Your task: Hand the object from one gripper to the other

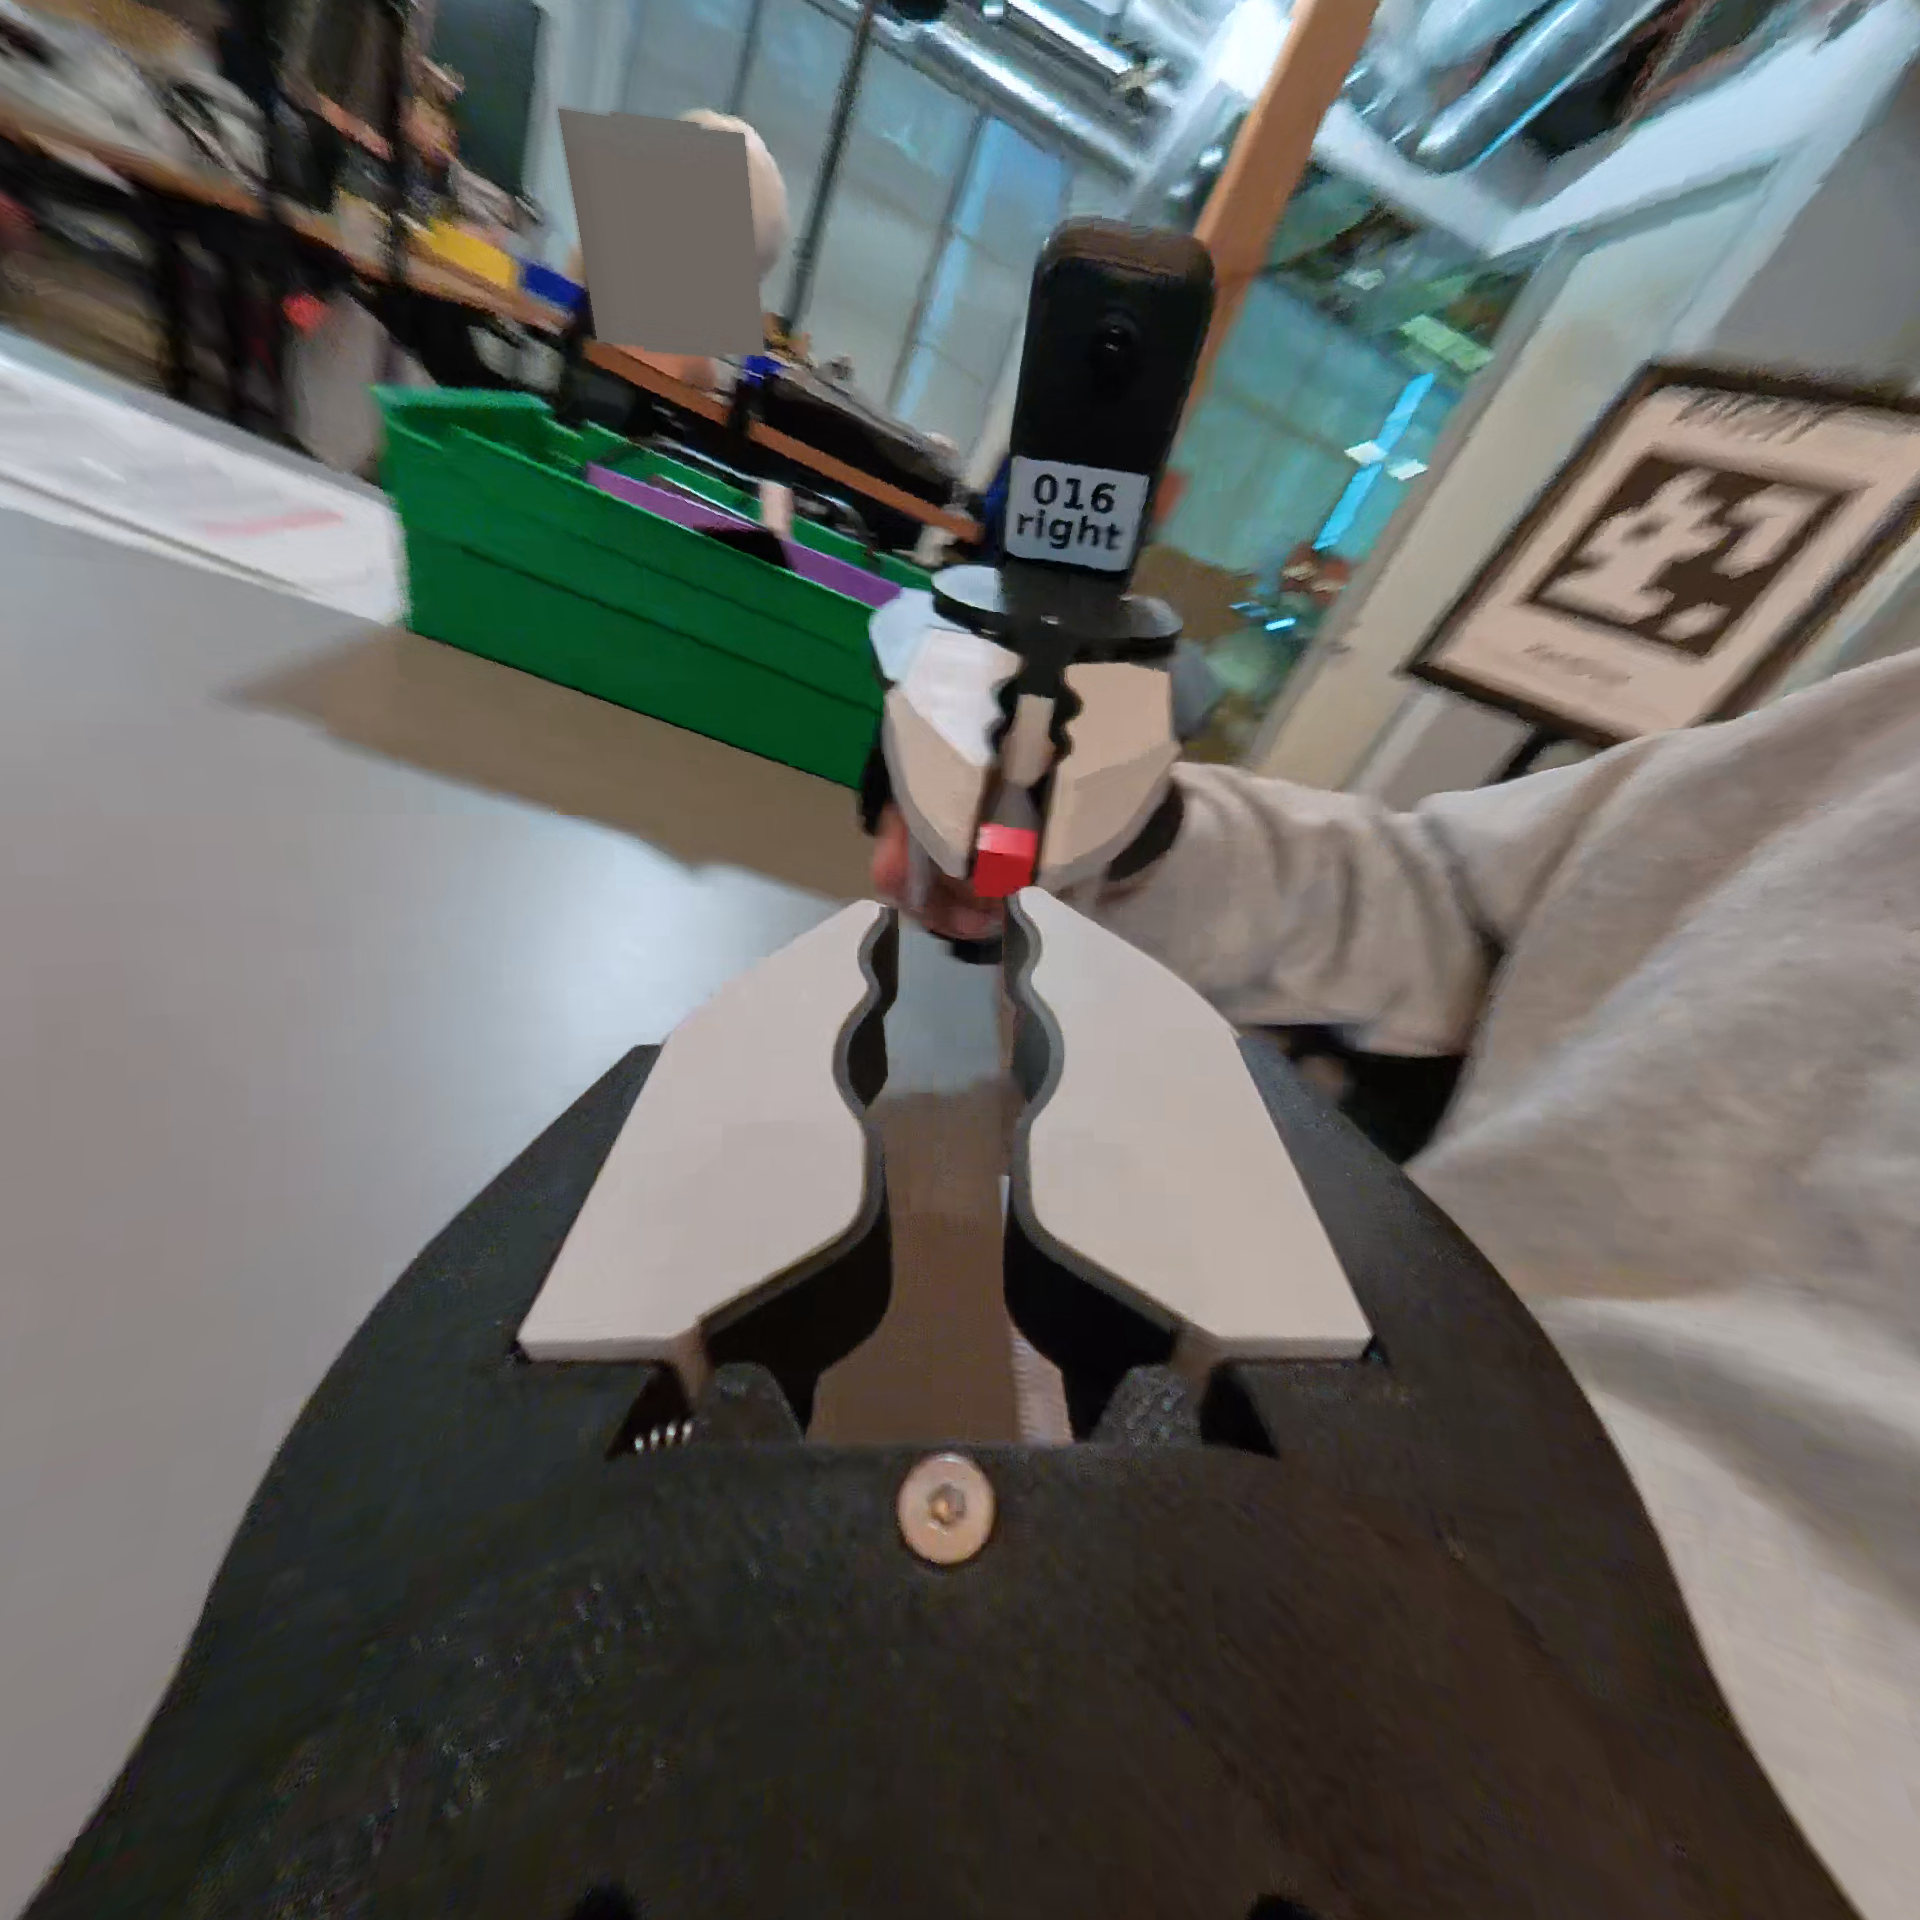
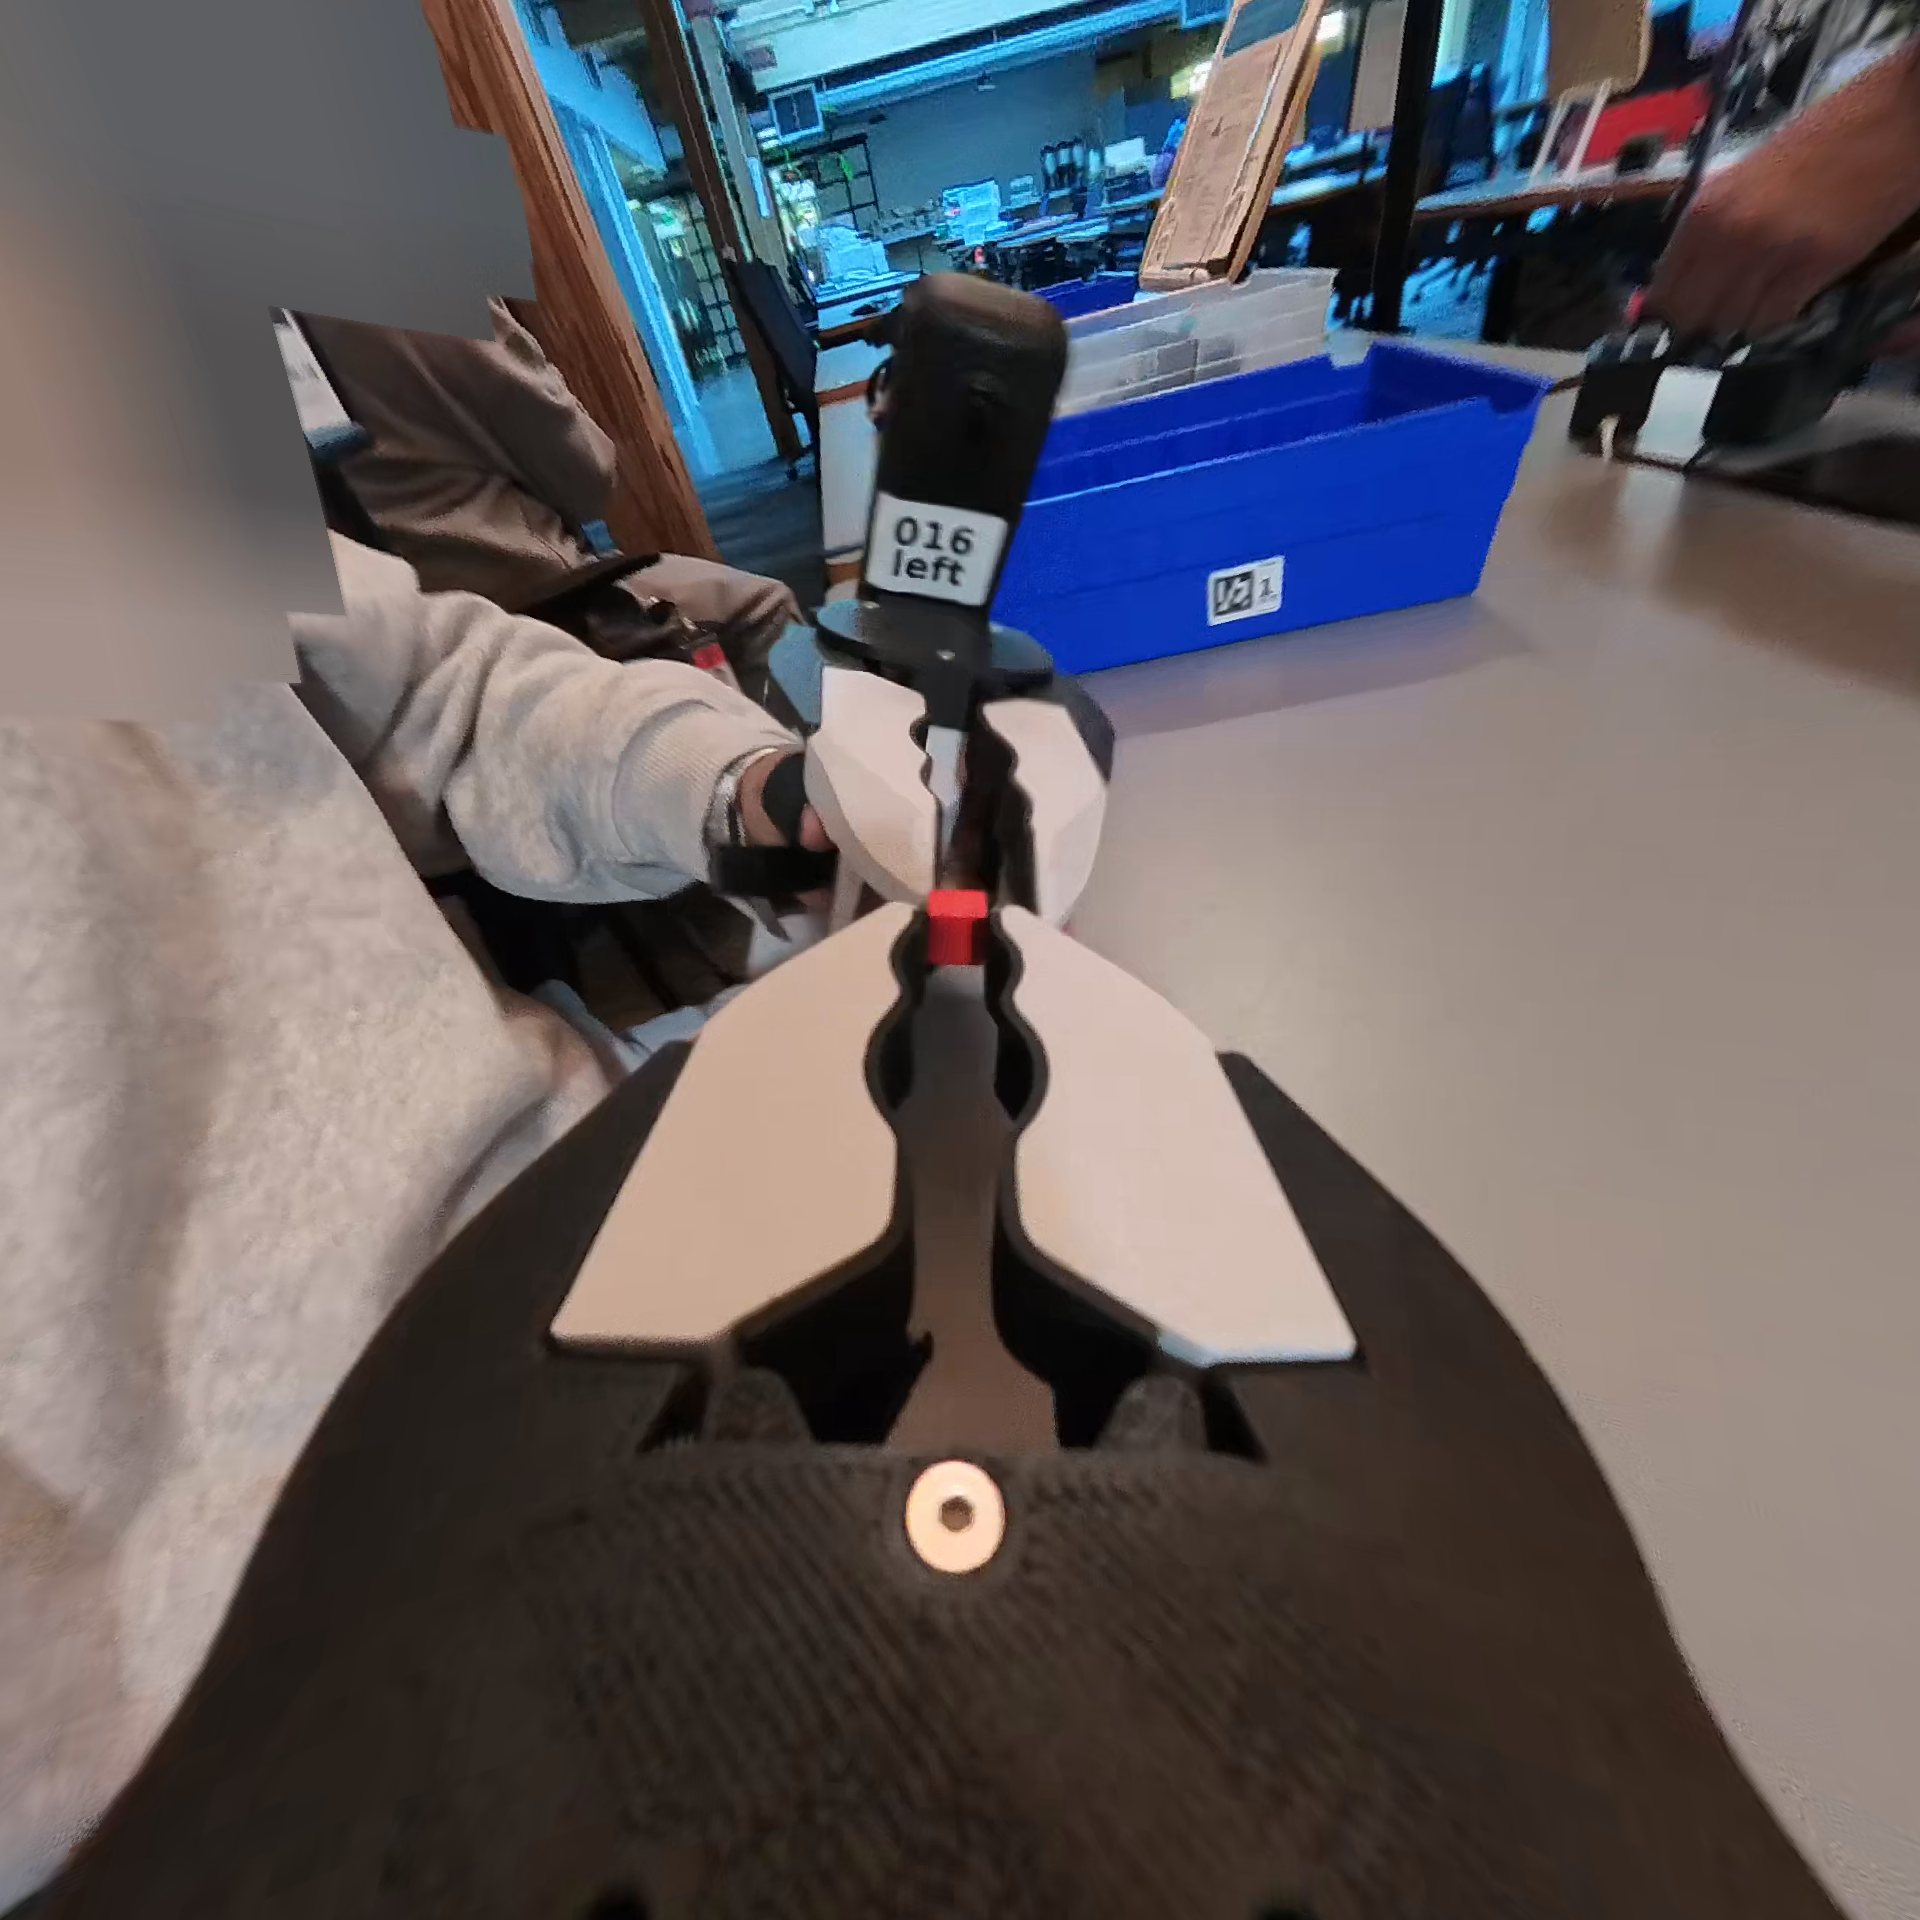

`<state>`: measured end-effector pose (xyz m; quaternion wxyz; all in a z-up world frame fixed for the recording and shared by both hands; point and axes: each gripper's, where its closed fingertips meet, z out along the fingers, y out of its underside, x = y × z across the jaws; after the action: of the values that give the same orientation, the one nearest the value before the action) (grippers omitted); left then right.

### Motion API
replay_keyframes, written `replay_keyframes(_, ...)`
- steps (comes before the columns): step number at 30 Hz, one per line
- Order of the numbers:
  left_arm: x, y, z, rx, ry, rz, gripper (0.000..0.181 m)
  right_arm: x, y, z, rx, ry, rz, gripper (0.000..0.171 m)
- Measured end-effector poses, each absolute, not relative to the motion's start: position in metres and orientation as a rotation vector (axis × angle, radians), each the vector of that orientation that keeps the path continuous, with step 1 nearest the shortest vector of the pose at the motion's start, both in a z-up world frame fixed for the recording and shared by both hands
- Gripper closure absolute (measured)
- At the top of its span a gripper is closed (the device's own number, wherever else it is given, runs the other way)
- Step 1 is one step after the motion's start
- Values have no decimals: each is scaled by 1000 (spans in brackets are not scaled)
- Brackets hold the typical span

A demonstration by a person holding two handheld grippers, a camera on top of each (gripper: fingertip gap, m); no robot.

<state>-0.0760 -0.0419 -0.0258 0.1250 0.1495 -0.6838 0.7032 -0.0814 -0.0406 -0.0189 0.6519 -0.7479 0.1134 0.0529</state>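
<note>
My left gripper (image 1: 948, 914) wore pale grey fingers (image 1: 727, 1132) on a black textured body, and my right gripper (image 2: 951, 920) matched it. The cube (image 2: 956, 928) was bright red. My sleeve (image 1: 1558, 935) was heathered light grey. The desk (image 2: 1558, 935) was plain beige-grey. Toward its far edge sat a green bin (image 1: 623, 623) holding something purple, and a blue bin (image 2: 1278, 499) with a small black-and-white sticker.

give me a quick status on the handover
Right tongs shut on red cube. Left tongs open, tips just short of cube. Nothing between them.
</note>
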Motion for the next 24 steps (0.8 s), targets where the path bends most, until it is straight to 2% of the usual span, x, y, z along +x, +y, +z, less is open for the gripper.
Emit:
replay_keyframes(6,-76,-42,-31,149,-2460,2261,160,-78,-38,-24,-1594,428,427,161)
replay_keyframes(11,-79,-45,-33,27,-2583,2319,156,-78,-37,-23,-1542,487,544,161)
replay_keyframes(18,-81,-47,-32,-29,-2624,2371,169,-80,-34,-28,-1521,536,675,161)
replay_keyframes(24,-83,-48,-33,-61,-2637,2355,170,-83,-32,-28,-1517,534,714,161)
